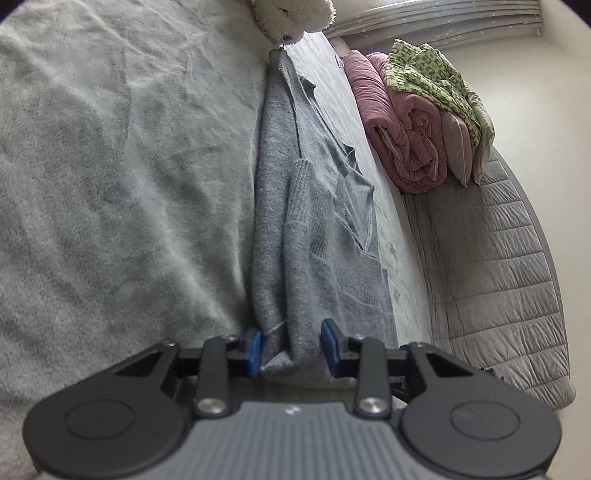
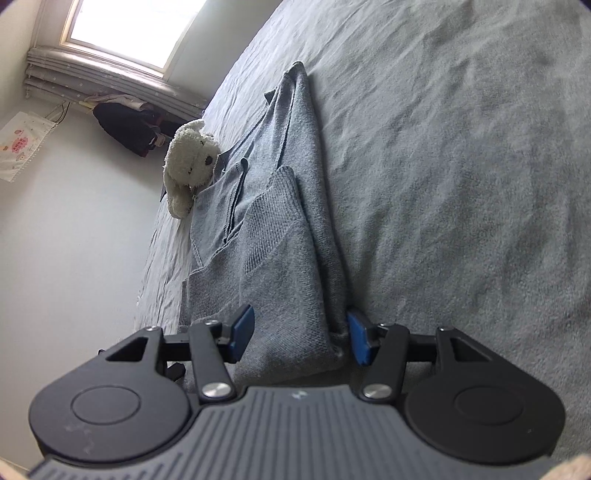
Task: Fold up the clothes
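Observation:
A grey knit sweater (image 1: 295, 206) lies folded into a long narrow strip on the bed, sleeves laid over its body. In the left wrist view my left gripper (image 1: 291, 347) is open, its blue pads (image 1: 253, 350) on either side of the strip's near end without pinching it. The right wrist view shows the same sweater (image 2: 273, 236) from its other end. There my right gripper (image 2: 301, 338) is open too, straddling the near edge of the cloth, with its blue pads (image 2: 357, 341) apart.
The bed's grey fleece blanket (image 1: 110, 184) spreads wide beside the sweater. A white plush toy (image 2: 190, 166) sits at the sweater's side. Rolled pink bedding (image 1: 402, 125) with a green patterned cloth (image 1: 439, 81) lies by the quilted headboard (image 1: 498, 266). A window (image 2: 129, 29) is beyond.

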`<state>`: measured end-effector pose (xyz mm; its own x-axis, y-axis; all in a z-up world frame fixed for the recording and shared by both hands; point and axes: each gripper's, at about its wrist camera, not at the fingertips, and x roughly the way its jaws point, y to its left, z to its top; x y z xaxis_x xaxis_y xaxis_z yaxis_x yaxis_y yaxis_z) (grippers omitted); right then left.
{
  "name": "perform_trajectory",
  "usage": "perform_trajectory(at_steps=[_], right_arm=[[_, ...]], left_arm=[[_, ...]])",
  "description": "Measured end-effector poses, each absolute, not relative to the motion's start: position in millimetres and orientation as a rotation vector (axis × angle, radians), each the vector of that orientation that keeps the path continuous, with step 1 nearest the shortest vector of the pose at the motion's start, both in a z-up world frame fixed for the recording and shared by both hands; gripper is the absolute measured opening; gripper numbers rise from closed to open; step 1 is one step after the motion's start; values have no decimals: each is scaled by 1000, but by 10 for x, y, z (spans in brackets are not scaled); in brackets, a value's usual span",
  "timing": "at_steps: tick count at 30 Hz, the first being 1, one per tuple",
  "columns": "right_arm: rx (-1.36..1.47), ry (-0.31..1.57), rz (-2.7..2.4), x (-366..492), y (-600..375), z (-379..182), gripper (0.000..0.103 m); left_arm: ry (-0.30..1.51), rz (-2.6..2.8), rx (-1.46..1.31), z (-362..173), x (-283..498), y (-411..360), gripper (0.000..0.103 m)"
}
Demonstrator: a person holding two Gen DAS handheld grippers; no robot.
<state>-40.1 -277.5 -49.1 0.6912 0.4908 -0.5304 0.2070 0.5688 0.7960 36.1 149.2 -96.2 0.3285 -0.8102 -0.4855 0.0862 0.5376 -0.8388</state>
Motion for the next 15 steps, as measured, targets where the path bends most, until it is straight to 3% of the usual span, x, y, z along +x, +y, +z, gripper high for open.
perform_trajectory(at_steps=[3,7,15], right_arm=[[960,790,196,-391,-2723,-494,57],[953,747,193,-390,-2636,-538,31],[1120,695,224,-489,-2745,-475,20]], left_arm=[[1069,-675,-843,-1026,371,1481,22],[1034,-665,-839,-1015,321,1473,14],[1025,-639,-995,-1034,204,1581,11]])
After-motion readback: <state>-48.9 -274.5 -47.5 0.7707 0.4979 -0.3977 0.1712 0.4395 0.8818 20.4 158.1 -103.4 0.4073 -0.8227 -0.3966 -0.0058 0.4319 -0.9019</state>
